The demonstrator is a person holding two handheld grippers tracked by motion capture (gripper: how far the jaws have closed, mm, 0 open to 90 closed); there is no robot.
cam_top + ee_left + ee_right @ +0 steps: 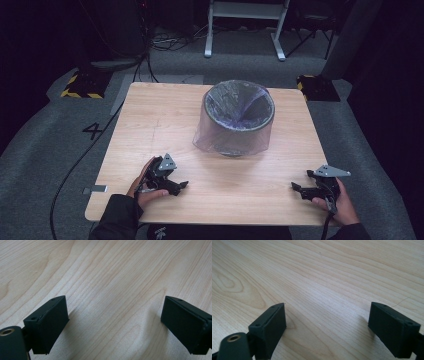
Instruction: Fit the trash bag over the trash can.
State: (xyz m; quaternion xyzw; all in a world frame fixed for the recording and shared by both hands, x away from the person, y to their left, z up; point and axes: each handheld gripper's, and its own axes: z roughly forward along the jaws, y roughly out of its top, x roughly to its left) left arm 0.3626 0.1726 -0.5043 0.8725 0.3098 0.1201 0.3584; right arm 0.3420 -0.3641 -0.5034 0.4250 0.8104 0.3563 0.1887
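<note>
While both tools rest low at the near edge of the table, left gripper and right gripper gape, grasping nothing. Centre-table, well apart from both, stands the bin, its liner bag draped over the rim; fitting appears complete.

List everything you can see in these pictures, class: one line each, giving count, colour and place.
bin: one, grey, at the table's far middle
bag: one, clear purplish, lining the bin and hanging down its outside
table: one, light wood, centre of the high view
frame: one, white, on the floor beyond the table
left tongs: one, black, near left edge, open
right tongs: one, black, near right edge, open
</note>
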